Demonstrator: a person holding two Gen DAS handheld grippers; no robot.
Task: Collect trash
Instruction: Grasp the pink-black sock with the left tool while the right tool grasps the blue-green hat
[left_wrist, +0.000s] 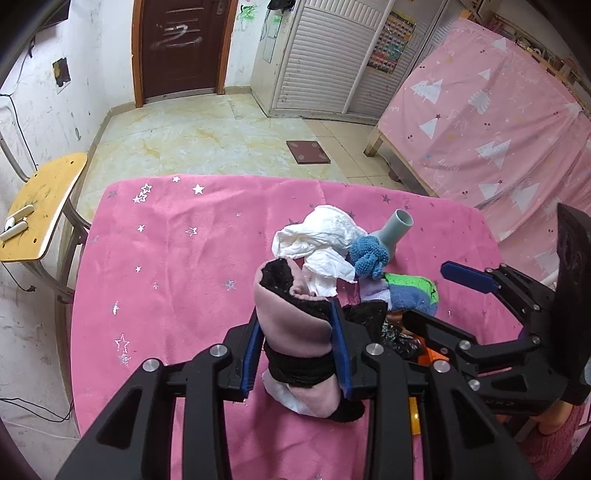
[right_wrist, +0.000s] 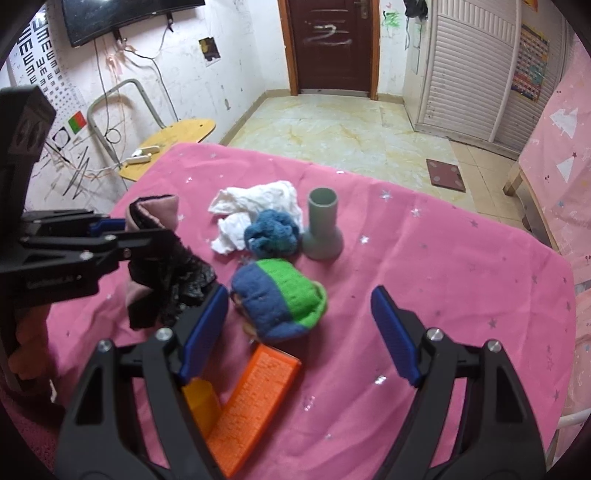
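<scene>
My left gripper (left_wrist: 295, 354) is shut on a pink and black cloth bundle (left_wrist: 291, 325) and holds it above the pink table; it also shows in the right wrist view (right_wrist: 155, 218). My right gripper (right_wrist: 299, 332) is open and empty, just in front of a blue and green knitted piece (right_wrist: 280, 302). Crumpled white tissue (right_wrist: 255, 210) lies behind it, next to a blue knitted item (right_wrist: 271, 234) and a grey vase-like tube (right_wrist: 321, 229). The right gripper's blue fingers (left_wrist: 469, 277) show in the left wrist view.
An orange mesh box (right_wrist: 251, 402) lies on the pink star cloth (right_wrist: 443, 295) under my right gripper. A yellow chair (left_wrist: 40, 206) stands left of the table. A pink-covered bed (left_wrist: 498, 122) is at the right. A floor scale (left_wrist: 308, 151) lies beyond.
</scene>
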